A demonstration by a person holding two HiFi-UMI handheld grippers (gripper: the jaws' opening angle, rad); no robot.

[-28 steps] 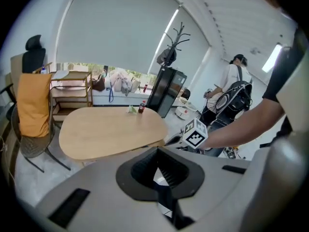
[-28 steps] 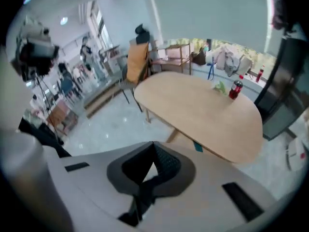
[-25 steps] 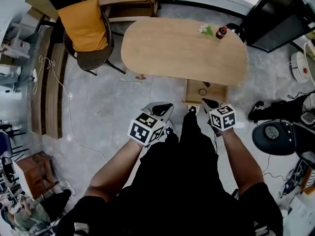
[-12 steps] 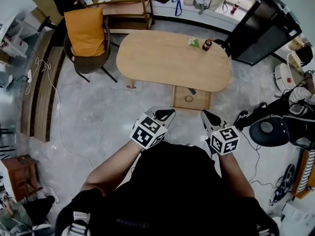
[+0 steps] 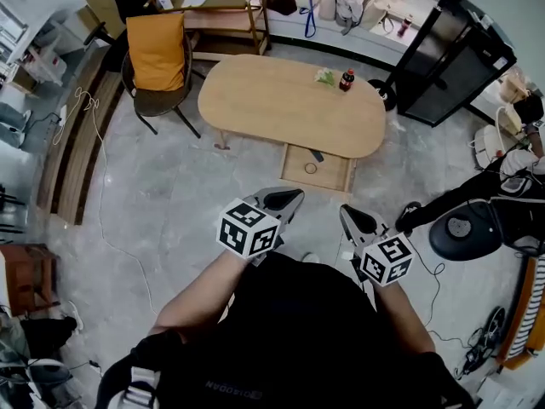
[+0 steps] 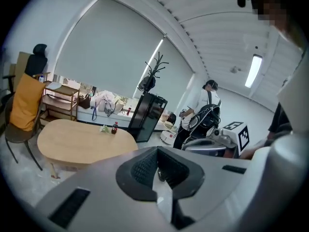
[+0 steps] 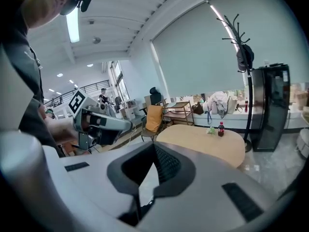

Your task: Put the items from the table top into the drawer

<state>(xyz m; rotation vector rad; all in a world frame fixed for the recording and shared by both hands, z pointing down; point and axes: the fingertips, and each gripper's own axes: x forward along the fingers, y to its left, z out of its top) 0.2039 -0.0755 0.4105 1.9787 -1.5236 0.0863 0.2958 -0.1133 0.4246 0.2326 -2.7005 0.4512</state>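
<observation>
While the person stands well back, the oval bench [image 5: 281,113] lies far off across the floor, with the drawer [image 5: 336,177] pulled open under its near edge, right of centre. Both tools hang close to the body, well apart from bench and drawer: the left gripper [image 5: 288,198] has its fingers [image 6: 140,168] pressed together on nothing, and the right gripper [image 5: 351,217] likewise has its fingers [image 7: 166,166] together and empty. Two things remain on the bench, at its far right side: a small dark bottle [image 5: 347,80] with a red cap, upright, and just to its left a green bundle [image 5: 325,77], too small to name. Inside the drawer a ring [image 5: 311,168] and a dark piece [image 5: 317,155] already lie, so the job looks roughly half done. What seems left is to reach the far side, bring the bottle and the bundle into the drawer, and perhaps close it.
</observation>
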